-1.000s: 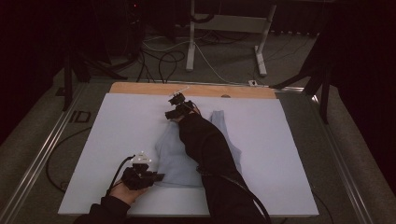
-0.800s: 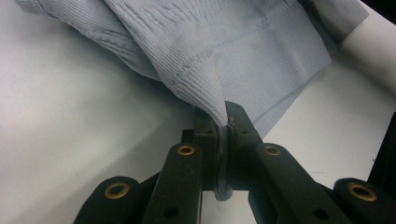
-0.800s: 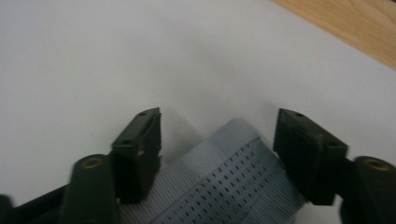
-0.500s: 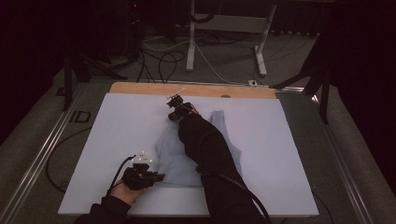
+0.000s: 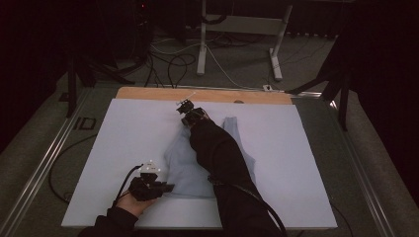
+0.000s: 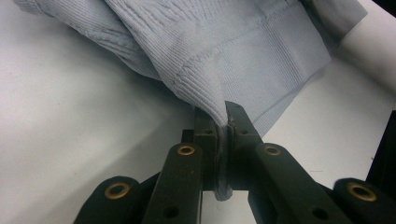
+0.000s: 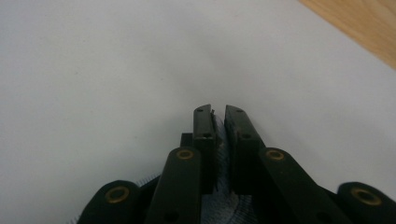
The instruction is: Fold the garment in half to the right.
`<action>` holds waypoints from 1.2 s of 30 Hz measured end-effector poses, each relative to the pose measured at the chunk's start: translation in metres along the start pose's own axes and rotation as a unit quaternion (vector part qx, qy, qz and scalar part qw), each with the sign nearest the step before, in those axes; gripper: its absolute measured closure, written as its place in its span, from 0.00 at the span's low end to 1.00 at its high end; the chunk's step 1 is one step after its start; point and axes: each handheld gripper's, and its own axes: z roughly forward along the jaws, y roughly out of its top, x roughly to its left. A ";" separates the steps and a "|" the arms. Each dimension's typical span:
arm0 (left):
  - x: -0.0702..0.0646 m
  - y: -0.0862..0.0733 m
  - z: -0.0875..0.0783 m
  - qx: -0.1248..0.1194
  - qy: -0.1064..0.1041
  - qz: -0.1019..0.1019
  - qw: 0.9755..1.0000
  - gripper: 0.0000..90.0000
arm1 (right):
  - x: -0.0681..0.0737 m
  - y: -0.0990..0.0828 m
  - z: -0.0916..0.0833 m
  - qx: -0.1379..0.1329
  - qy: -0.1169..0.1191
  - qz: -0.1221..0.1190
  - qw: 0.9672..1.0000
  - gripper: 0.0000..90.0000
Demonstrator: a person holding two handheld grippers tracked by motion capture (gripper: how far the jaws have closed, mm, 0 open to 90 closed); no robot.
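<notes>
- Right gripper (image 5: 184, 107) at 12 o'clock on the white board (image 5: 123, 148): jaws just drawn together, now pinching a far edge of the pale blue knit top (image 5: 185, 168)
- Left gripper (image 5: 165, 187) at 7 o'clock: clamped on the near hem
- Both ends gripped; ready for lifting or stretching, probably
- No readable writing or brand anywhere

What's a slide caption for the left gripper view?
Left gripper shut on a bunched fold of the pale blue ribbed garment over the white table.
</notes>
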 end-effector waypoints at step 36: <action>-0.038 0.046 -0.009 -0.027 -0.032 0.050 0.998 0.96 | -0.031 0.009 -0.077 -0.077 0.010 -0.006 0.997 0.95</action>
